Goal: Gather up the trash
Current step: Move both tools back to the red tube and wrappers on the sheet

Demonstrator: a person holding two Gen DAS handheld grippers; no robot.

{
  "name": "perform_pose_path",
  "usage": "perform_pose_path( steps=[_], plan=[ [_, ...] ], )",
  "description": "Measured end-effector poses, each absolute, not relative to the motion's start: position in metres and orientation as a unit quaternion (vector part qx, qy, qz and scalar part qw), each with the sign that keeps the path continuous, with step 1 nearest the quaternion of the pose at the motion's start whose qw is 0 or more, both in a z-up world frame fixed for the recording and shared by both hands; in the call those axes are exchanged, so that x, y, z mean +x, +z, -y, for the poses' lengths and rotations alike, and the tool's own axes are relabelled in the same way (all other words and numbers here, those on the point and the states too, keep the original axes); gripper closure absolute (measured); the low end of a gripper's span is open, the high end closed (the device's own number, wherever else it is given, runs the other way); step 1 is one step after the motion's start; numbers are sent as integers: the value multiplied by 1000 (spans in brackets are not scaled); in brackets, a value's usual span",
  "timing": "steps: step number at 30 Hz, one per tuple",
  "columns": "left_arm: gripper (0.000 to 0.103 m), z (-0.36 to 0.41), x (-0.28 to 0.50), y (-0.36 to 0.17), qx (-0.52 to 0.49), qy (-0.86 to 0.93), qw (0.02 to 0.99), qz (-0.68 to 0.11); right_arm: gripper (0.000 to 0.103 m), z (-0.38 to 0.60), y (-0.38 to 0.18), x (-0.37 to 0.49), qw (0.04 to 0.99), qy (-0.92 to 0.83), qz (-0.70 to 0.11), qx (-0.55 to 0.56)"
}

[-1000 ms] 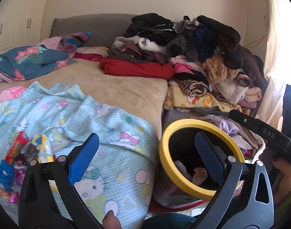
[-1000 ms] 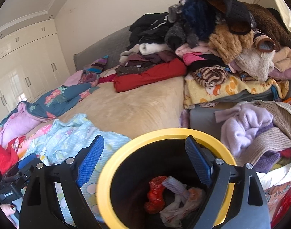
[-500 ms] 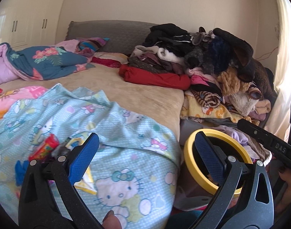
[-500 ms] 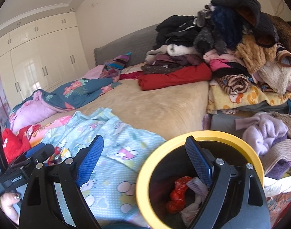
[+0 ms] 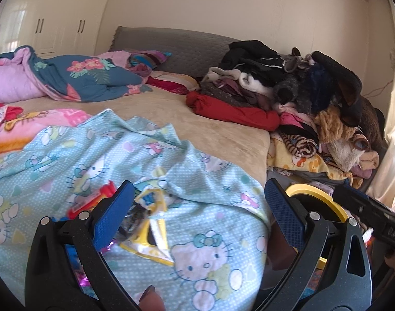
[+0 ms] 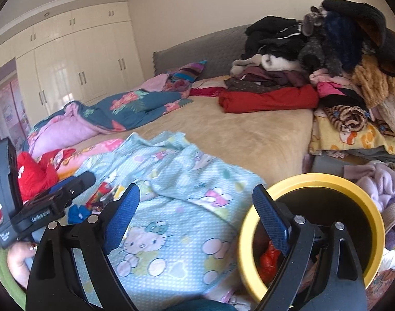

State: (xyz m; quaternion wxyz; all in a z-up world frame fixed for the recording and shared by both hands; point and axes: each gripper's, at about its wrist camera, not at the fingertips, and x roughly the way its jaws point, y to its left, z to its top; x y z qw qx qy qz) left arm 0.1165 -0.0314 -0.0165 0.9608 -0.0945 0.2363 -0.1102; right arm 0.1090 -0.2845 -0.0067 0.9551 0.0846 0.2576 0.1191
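Observation:
Several snack wrappers lie on the light blue cartoon blanket [image 5: 187, 186]: a yellow wrapper [image 5: 152, 224], a red wrapper [image 5: 93, 200] and purple foil low at the left. My left gripper [image 5: 200, 212] hovers above them, open, with nothing between its blue pads. The yellow-rimmed black bin [image 6: 314, 178] stands beside the bed at the right, with red trash [image 6: 270, 259] inside. My right gripper [image 6: 197, 215] is open and empty, its right finger over the bin's near rim. In the right wrist view the wrappers [image 6: 101, 194] show beside the left gripper's body [image 6: 42, 207].
A tall pile of clothes and plush things [image 5: 314, 103] fills the bed's far right side. A folded red garment [image 5: 236, 111] and a floral quilt [image 5: 80, 77] lie further back. Bare beige bedspread [image 6: 236, 134] spreads in the middle. White wardrobes [image 6: 80, 72] line the left wall.
Both views have swung left across the bed. The bin has slid toward the right edge of each view, and the wrappers now sit between the left gripper's fingers in the picture.

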Motion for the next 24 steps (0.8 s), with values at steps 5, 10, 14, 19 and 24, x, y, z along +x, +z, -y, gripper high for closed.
perform_pose_path(
  steps=[5, 10, 14, 19, 24],
  plan=[
    [11, 12, 119, -18, -103, -95, 962, -233, 16, 267, -10, 110, 952, 137, -264, 76],
    [11, -8, 121, -19, -110, -78, 963, -231, 15, 250, -12, 111, 950, 150, -267, 67],
    [11, -24, 121, -21, -114, -67, 964, -231, 15, 236, -15, 114, 946, 163, -275, 62],
    [11, -46, 125, -24, -110, -49, 964, -239, 15, 211, -24, 122, 937, 185, -291, 56],
    [11, -71, 130, -33, -103, -35, 960, -259, 15, 180, -35, 130, 928, 204, -309, 37]
  ],
)
